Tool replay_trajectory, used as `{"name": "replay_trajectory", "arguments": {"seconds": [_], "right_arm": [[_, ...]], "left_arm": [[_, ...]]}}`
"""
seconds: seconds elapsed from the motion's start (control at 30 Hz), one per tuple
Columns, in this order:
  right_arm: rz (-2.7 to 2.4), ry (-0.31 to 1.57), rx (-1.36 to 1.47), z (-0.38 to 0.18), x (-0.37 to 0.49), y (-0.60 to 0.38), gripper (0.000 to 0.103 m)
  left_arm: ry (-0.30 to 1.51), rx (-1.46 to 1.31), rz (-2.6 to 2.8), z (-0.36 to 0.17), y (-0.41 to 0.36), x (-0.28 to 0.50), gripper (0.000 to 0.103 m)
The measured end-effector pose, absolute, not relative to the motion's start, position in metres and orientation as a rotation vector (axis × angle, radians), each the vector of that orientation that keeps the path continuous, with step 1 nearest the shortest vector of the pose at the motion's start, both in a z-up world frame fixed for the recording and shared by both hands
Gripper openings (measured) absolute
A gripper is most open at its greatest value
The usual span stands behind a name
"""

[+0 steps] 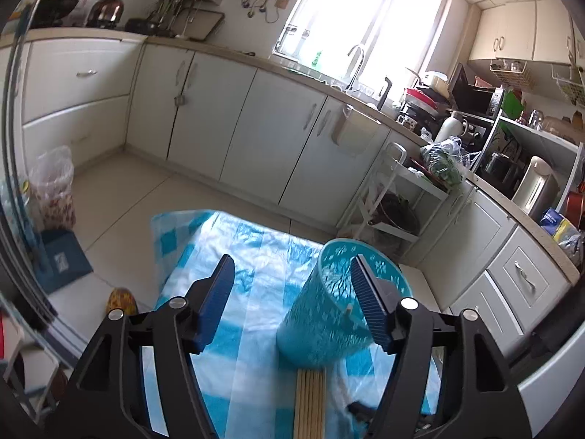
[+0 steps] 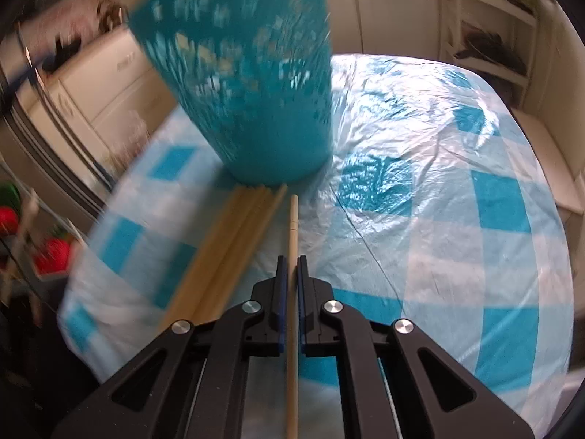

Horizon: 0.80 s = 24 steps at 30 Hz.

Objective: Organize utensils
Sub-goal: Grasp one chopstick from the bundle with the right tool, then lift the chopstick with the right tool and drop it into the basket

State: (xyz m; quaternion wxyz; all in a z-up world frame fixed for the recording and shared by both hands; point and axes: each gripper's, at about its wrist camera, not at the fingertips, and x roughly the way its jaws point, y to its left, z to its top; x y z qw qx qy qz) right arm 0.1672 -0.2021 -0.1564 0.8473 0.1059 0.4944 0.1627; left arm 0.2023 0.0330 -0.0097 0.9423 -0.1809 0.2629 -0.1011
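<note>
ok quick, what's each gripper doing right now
left gripper: open, holding nothing, teal holder between its fingers.
right gripper: closed on one chopstick.

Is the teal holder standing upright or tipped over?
Upright, slightly leaning: the teal holder rests on its base with its open rim facing up, on the checked tablecloth.

Left gripper (image 1: 292, 285) is hanging with jaws spread wide over the blue-checked tablecloth (image 1: 241, 248). Teal perforated holder (image 1: 321, 314) is standing tilted, its rim touching or just behind the right finger (image 1: 369, 296). Bundle of wooden chopsticks (image 1: 310, 402) is lying flat at holder's base.
</note>
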Motion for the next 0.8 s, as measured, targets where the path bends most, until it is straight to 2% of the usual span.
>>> {"name": "replay_trajectory", "arguments": {"seconds": [0.13, 0.23, 0.4, 0.57, 0.7, 0.8], "right_arm": [[0.408, 0.846, 0.427, -0.088, 0.15, -0.225, 0.006], [0.447, 0.636, 0.447, -0.021, 0.159, -0.225, 0.006], [0.39, 0.33, 0.403, 0.047, 0.201, -0.207, 0.006], [0.227, 0.252, 0.346, 0.032, 0.254, -0.181, 0.006], [0.17, 0.352, 0.371, -0.005, 0.279, -0.176, 0.006], [0.18, 0.375, 0.359, -0.018, 0.268, -0.174, 0.006]], "left_arm": [[0.549, -0.388, -0.186, -0.02, 0.053, 0.178, 0.07], [0.578, -0.426, -0.177, -0.03, 0.066, 0.167, 0.07], [0.585, -0.491, -0.161, -0.037, 0.078, 0.148, 0.07], [0.563, -0.485, -0.156, -0.032, 0.077, 0.137, 0.072], [0.551, -0.487, -0.156, -0.031, 0.077, 0.133, 0.074], [0.551, -0.491, -0.16, -0.033, 0.076, 0.134, 0.074]]}}
